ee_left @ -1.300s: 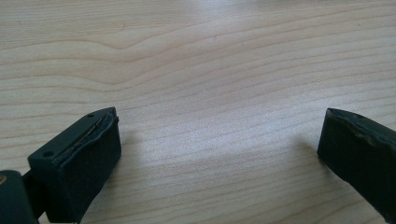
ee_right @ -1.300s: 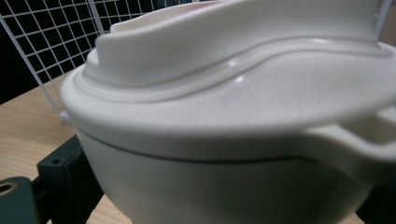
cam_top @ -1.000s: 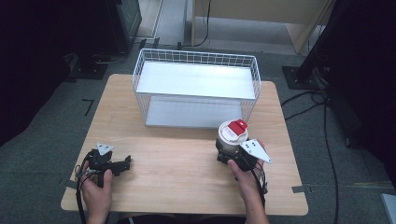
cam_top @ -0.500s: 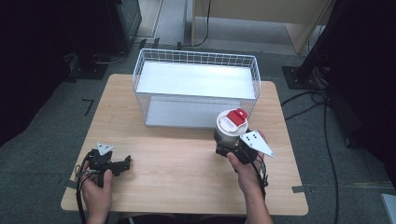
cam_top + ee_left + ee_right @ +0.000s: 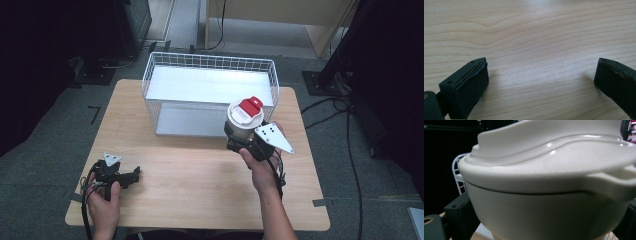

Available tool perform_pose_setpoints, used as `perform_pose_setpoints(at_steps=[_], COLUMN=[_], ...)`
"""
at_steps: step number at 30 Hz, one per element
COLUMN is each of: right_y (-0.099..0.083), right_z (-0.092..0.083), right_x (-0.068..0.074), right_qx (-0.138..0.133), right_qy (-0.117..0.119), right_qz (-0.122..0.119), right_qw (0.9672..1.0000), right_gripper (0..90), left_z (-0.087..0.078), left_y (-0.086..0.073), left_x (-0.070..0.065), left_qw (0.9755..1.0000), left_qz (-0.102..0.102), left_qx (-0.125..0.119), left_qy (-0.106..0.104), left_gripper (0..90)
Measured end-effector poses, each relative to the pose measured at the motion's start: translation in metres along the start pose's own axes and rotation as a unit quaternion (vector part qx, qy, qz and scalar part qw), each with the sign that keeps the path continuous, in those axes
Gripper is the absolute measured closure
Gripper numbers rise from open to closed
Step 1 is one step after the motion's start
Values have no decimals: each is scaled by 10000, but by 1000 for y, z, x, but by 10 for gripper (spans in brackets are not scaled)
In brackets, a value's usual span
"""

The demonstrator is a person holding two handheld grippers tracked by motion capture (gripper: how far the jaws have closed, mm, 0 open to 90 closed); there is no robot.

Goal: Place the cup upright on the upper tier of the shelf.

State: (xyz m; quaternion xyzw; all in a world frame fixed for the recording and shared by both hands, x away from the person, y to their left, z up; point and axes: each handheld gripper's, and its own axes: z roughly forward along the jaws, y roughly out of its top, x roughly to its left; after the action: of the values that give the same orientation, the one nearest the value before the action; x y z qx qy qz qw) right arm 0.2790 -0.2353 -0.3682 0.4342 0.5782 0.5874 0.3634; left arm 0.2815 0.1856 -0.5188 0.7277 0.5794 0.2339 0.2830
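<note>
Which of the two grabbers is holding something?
The right gripper, by the wire basket. Its jaws are clamped on a white container with a red-topped lid. The left gripper is open over bare table.
</note>
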Motion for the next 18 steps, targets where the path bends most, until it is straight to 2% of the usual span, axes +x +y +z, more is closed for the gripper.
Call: perform_pose_setpoints(at_steps=[10, 18], right_y=[34, 62], right_z=[18, 38], right_x=[9, 18], right_qx=[-253, -412], right_qy=[41, 83], right_qz=[-127, -339], right_qw=[9996, 9985], right_gripper=[37, 38], left_z=[0, 0], left_y=[0, 0], left_x=[0, 0], left_qw=[10000, 10000], left_qz=[-1, 0], left_qx=[-4, -5], left_qy=[0, 0], left_gripper=[0, 0])
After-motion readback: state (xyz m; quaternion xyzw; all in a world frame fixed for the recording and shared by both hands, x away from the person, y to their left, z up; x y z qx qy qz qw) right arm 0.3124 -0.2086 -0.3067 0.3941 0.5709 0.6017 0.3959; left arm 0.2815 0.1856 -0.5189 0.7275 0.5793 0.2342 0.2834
